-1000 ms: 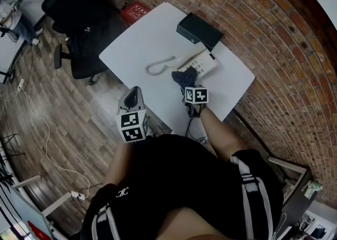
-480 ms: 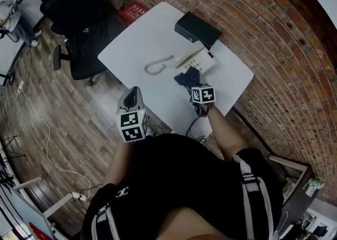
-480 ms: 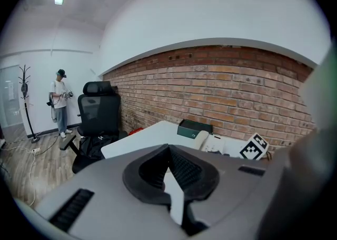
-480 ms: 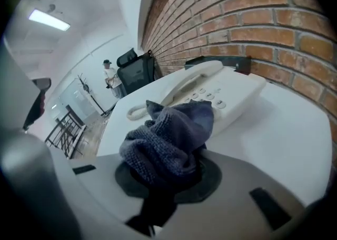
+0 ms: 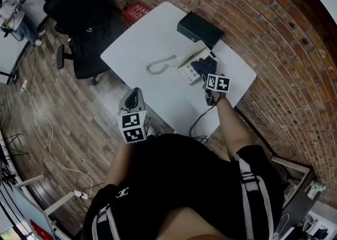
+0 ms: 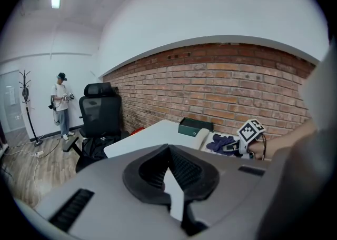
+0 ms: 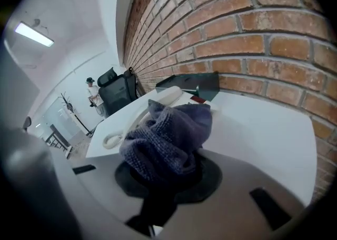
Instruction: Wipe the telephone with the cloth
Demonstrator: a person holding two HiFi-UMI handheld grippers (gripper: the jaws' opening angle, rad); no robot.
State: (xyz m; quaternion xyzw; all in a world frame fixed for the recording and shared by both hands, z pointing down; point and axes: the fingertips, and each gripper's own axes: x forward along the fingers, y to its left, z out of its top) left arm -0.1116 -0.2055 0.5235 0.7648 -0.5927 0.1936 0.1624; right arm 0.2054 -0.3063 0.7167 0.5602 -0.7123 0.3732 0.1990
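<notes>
Beside the telephone, a black box

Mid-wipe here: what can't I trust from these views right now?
- Head view: telephone keypad partly under the cloth and right gripper; keys too small to read.
- Right gripper view: whether the cloth touches the telephone, blocked by the bunched cloth in its jaws.
- Left gripper view: telephone far and small, mostly behind its handset and the cloth.

Crumpled dark-blue cloth atop the white telephone, handset on its cradle.
</notes>
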